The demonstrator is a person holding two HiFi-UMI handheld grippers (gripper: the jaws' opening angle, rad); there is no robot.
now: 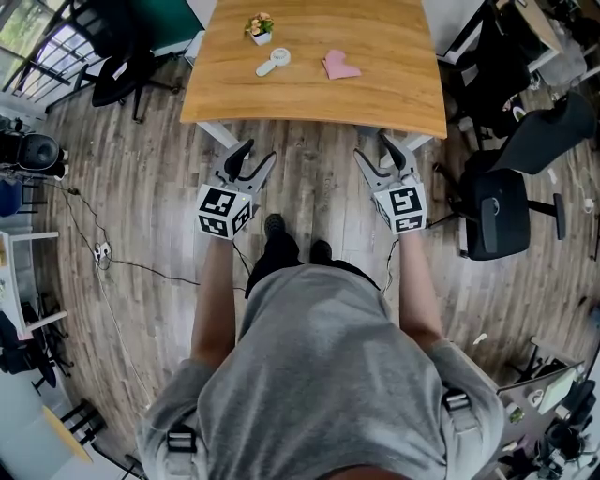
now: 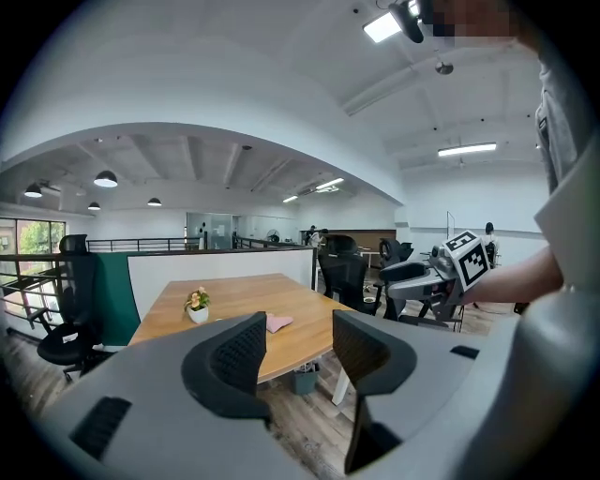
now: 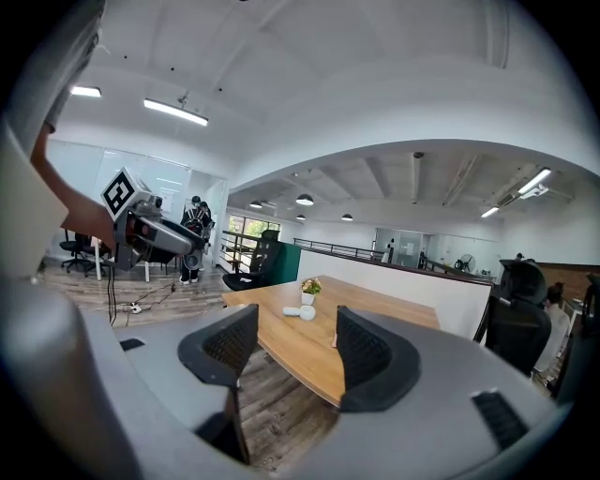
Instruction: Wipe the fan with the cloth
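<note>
Apparent fan (image 1: 273, 63), cloth (image 1: 339, 65) on table (image 1: 375, 98), well beyond left gripper (image 1: 259, 152), right gripper (image 1: 372, 147)

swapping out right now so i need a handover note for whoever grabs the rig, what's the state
Left gripper: open, empty, short of the table edge.
Right gripper: open, empty, also short of the edge.
Fan: lying on the table near the potted plant.
Cloth: on the table right of the fan in the head view, apart from it.
Done: nothing.
Left: pick up cloth, steady fan, wipe it.
</note>
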